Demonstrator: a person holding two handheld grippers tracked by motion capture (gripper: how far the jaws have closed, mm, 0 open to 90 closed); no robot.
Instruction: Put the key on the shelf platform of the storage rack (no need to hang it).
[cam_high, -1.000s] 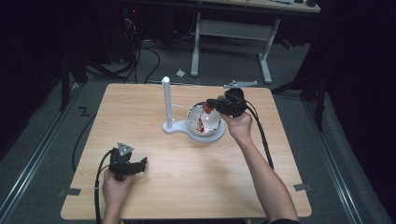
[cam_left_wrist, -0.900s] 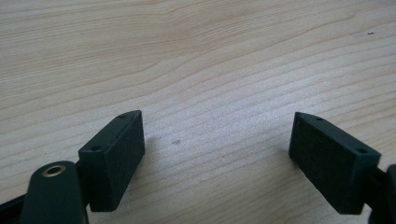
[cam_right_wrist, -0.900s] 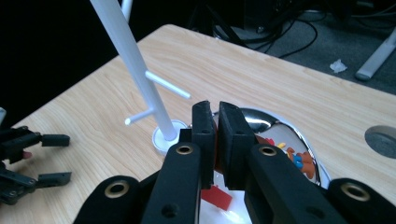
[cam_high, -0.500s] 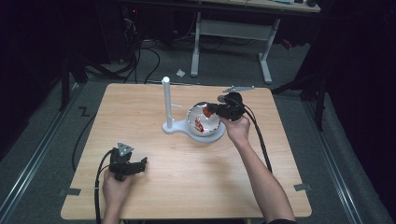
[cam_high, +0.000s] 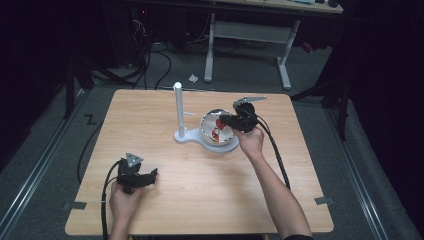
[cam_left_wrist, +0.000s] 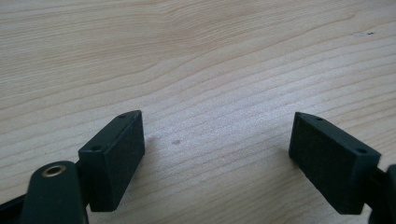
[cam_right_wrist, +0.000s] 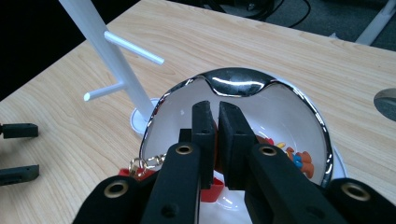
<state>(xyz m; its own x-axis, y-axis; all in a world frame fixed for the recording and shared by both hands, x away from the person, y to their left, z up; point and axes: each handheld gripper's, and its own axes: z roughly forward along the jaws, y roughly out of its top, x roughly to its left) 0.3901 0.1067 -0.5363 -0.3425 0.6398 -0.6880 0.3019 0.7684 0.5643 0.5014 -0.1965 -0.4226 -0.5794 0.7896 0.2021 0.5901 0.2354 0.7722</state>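
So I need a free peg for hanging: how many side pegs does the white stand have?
2 in the right gripper view: on the white stand, an upper peg and a lower peg on opposite sides, both bare. Others may be hidden.

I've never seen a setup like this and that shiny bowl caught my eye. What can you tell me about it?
The bowl is round with a mirror-bright, chrome-looking rim and a white inside. It sits upright on the wooden table, apparently on the flat base of a white peg stand. Small red, orange and blue pieces lie inside. The right gripper, jaws nearly shut, reaches in over the rim, pinching something red with a gold clasp.
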